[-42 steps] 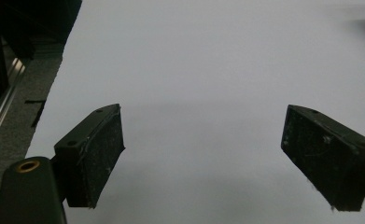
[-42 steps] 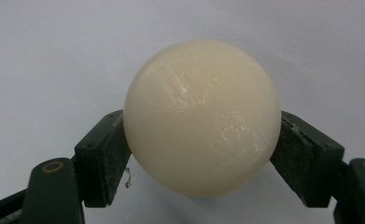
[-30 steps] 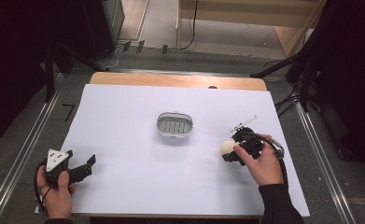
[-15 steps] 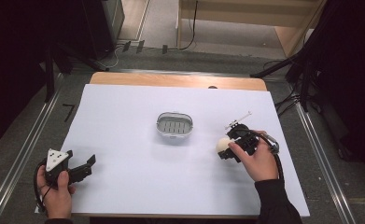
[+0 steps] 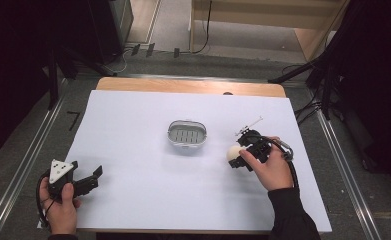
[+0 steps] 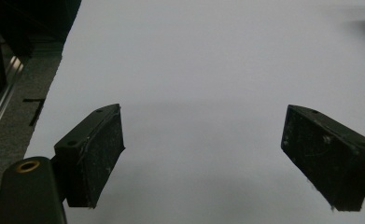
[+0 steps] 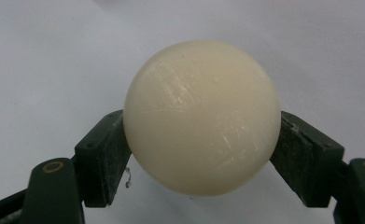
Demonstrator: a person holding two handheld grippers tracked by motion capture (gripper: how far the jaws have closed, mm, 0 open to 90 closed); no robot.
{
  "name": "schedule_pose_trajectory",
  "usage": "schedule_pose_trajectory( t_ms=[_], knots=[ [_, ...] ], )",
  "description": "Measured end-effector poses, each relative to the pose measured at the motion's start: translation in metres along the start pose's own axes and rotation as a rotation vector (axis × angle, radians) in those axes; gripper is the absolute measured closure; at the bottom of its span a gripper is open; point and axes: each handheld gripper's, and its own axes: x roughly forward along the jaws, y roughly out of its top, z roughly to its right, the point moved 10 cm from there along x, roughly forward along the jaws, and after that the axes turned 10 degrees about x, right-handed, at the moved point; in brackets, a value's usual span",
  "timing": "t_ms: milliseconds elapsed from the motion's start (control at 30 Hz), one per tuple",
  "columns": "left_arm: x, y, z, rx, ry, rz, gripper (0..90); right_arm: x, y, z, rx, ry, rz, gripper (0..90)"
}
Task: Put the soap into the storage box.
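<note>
in the high view the left gripper (image 5: 85, 182) sits at the near left edge of the white table (image 5: 133, 130), half covered by the left hand (image 5: 58, 207), so its body is hard to read from above. the left gripper view settles it: the jaws stand wide apart over bare tabletop, released, with nothing between them and nothing touching the pads (image 6: 101, 154). a pale shape at the top right corner of that view is cut off and cannot be identified.

up and to the right of that gripper rests a small metal dish (image 5: 186, 135), well apart from both grippers.

further right, the right hand (image 5: 268, 167) hides most of the right gripper (image 5: 235, 156). its jaws are clenched on a cream ball (image 7: 202, 116), one pad on each side, with the ball filling the gap just left of the hand.
</note>
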Motion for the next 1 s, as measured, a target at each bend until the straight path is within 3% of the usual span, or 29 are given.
schedule_pose_trajectory(
  t_ms=[667, 1000],
  knots=[
    [0.000, 0.000, 0.000, -0.003, 0.000, -0.004, 14.1, -0.003, 0.023, -0.018, -0.032, 0.008, -0.005, 25.5],
    [0.000, 0.000, 0.000, -0.005, 0.001, -0.004, 14.0, 0.000, 0.035, -0.035, -0.063, 0.026, -0.012, 25.5]
  ],
)
